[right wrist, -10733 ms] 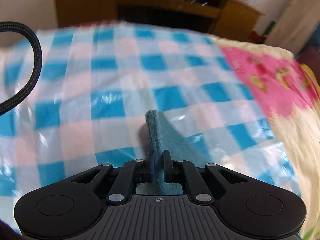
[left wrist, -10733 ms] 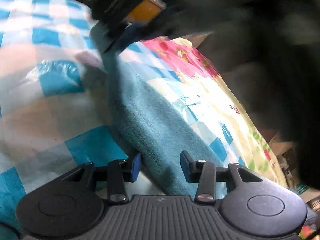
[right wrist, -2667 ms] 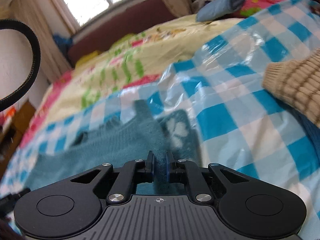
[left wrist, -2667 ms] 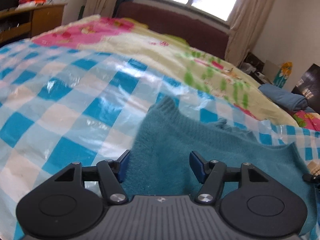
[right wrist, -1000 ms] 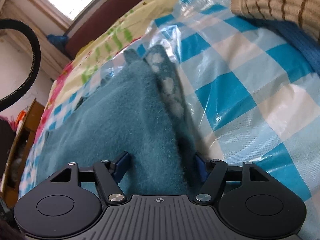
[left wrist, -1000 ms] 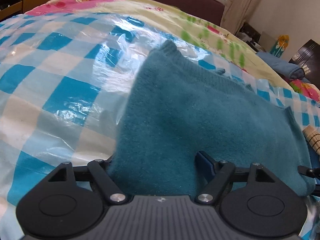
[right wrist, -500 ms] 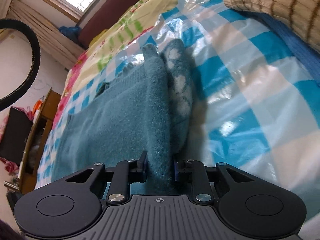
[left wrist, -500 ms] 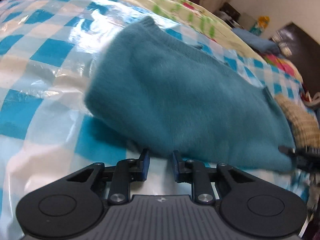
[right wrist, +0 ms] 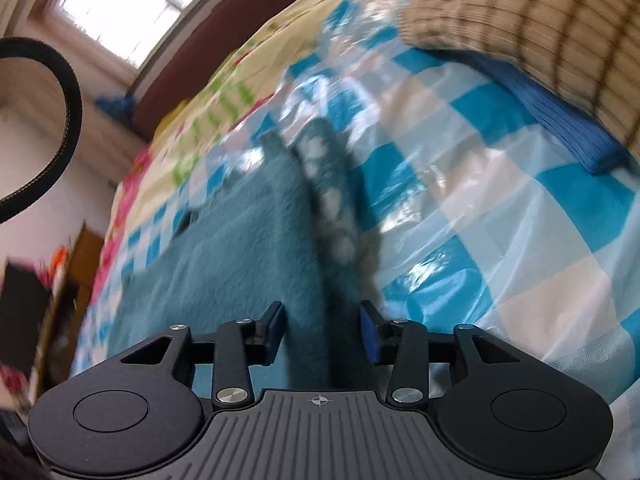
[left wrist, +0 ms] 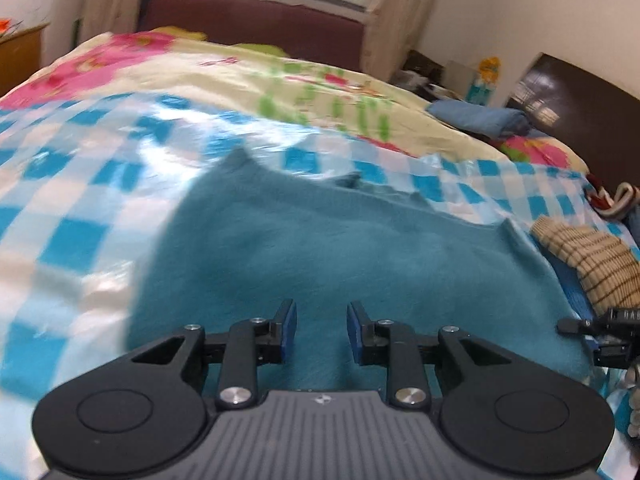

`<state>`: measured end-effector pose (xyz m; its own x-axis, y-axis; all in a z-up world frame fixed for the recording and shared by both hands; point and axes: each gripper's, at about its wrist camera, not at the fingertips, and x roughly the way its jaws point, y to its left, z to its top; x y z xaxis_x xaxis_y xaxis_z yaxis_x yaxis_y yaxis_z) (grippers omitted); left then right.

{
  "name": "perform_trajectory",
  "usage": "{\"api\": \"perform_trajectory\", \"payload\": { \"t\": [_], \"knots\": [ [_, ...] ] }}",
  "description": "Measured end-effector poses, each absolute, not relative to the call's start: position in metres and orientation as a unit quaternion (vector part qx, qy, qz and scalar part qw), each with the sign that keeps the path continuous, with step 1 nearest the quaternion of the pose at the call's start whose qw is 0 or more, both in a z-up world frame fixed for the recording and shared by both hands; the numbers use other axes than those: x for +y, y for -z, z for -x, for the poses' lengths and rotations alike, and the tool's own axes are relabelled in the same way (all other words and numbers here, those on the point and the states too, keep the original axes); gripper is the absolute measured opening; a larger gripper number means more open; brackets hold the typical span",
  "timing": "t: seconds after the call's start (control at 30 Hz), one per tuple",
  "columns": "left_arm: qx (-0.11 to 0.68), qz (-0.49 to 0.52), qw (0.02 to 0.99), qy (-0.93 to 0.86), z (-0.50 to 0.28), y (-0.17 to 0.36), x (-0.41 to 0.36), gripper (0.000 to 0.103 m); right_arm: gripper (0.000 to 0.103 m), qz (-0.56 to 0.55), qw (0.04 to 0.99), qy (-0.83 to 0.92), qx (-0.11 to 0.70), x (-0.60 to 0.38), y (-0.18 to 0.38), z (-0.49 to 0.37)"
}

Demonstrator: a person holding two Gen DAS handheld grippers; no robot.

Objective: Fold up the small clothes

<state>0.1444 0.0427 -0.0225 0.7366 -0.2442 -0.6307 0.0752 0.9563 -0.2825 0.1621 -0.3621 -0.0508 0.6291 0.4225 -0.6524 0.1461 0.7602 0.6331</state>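
While both claws gape, the teal sweater (left wrist: pixel 320 248) seemingly lies folded.

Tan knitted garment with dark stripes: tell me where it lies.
The tan knitted garment with dark stripes lies at the right edge of the left wrist view, on a folded blue cloth, just right of the teal fuzzy sweater.
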Motion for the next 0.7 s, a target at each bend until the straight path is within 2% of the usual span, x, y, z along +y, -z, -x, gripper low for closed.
{"api": "perform_trajectory", "payload": {
  "t": [0.1, 0.23, 0.33, 0.57, 0.7],
  "knots": [
    [0.367, 0.096, 0.919, 0.105, -0.163, 0.038, 0.017, 0.038, 0.05, -0.341, 0.84, -0.081, 0.414, -0.363, 0.053, -0.168],
    [0.383, 0.064, 0.917, 0.095, -0.171, 0.059, 0.002, 0.04, 0.054, -0.346, 0.845, -0.079, 0.4, -0.364, 0.052, -0.178],
    [0.386, 0.078, 0.914, 0.097, -0.168, 0.06, 0.006, 0.041, 0.063, -0.341, 0.843, -0.09, 0.407, -0.361, 0.06, -0.194],
    [0.397, 0.059, 0.912, 0.081, -0.171, 0.053, -0.003, 0.041, 0.064, -0.348, 0.832, -0.118, 0.415, -0.35, 0.081, -0.211],
    [0.373, 0.065, 0.922, 0.082, -0.167, 0.04, -0.005, 0.041, 0.062, -0.375, 0.82, -0.144, 0.408, -0.358, 0.084, -0.206]
  ]
}}
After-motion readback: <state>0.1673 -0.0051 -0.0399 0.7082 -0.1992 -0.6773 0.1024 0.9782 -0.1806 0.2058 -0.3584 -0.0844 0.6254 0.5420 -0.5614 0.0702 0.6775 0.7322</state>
